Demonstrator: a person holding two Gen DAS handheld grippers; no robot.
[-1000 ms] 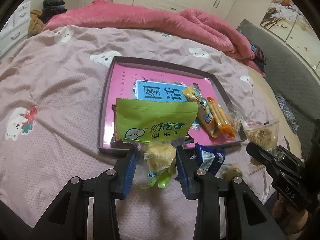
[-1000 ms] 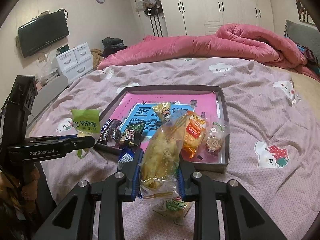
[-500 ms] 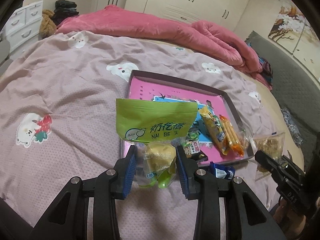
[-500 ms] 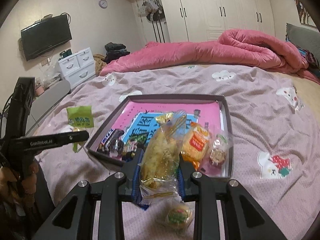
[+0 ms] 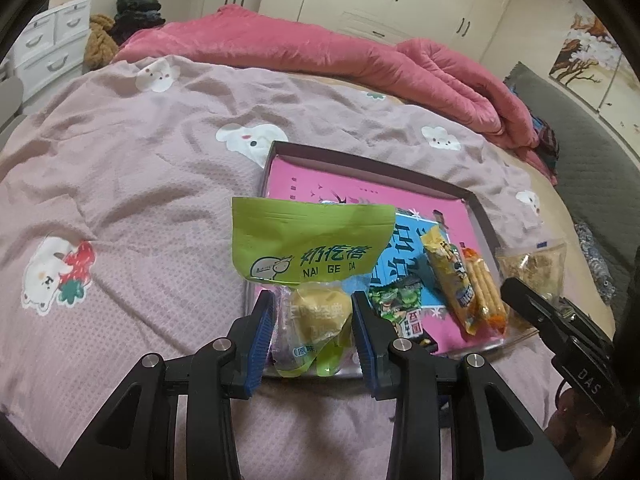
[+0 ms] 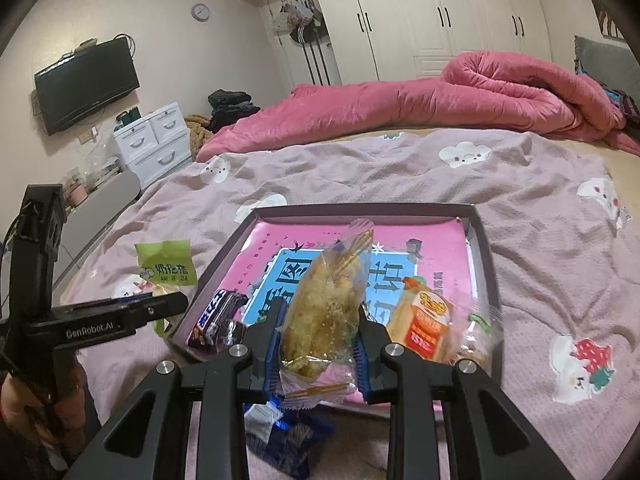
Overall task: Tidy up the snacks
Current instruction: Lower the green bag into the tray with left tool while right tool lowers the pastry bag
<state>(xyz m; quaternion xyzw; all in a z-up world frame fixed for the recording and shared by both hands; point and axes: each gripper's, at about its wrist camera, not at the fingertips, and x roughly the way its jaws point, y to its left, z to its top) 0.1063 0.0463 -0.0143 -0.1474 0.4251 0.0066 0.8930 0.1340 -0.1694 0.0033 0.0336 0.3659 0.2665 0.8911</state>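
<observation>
Two grippers hover low at the tray's (image 5: pixel 362 160) near edge; the left gripper (image 5: pixel 313 320) has its fingers pinching a green bag (image 5: pixel 308 240) upright above the near-left corner; the right gripper (image 6: pixel 320 332) has its fingers clamped on a clear bag (image 6: pixel 328 296) over the near rim; snacks crowd the tray's near half; its far half lies bare; open bed (image 5: pixel 140 200) surrounds it

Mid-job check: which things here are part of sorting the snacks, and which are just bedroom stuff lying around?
Part of the job:
left gripper holding the green snack bag
right gripper holding the clear pastry bag
box tray
orange snack pack
dark candy bar
blue packet on the bedsheet

Just lying about:
pink duvet
TV
white drawers
wall clock
</observation>
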